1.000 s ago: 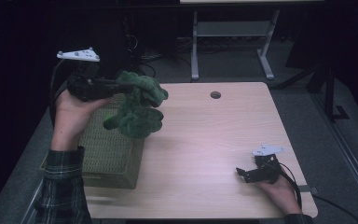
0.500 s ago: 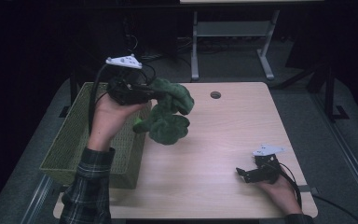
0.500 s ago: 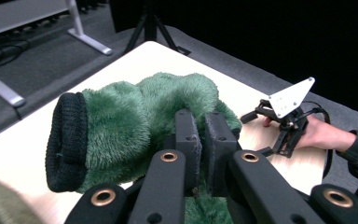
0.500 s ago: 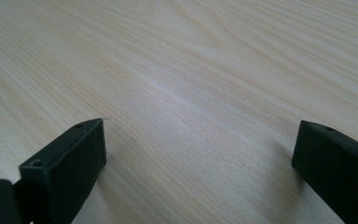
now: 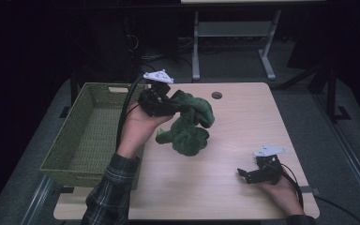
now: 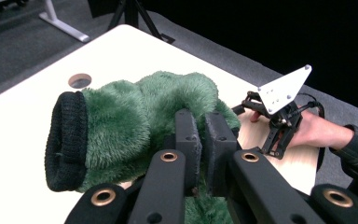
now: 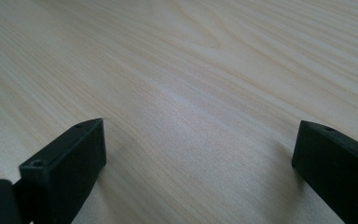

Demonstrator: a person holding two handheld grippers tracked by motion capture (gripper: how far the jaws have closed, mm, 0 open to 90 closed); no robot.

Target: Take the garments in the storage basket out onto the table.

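Left gripper point(image 5: 177, 107) is clamped on a fold of the green plush toy point(image 5: 187, 126), its jaws nearly together with fur squeezed between them. A second ago the toy hung over the basket point(image 5: 82, 136); since then the left hand point(image 5: 138, 129) has carried it rightward, past the basket's rim, and it now hangs over the table point(image 5: 243, 126), near the middle. The basket, hidden under the arm before, lies uncovered at the table's left edge.

The toy droops from the jaws, its long axis running down and slightly toward the person, with the bulk low and close to the tabletop; whether it touches I cannot tell. In the left gripper view its black knitted cuff point(image 6: 67, 140) faces left, toward the table's round hole point(image 6: 79, 80).

Right gripper point(image 5: 255, 173) has not moved: it rests near the right front corner, jaws wide apart with bare wood between them.
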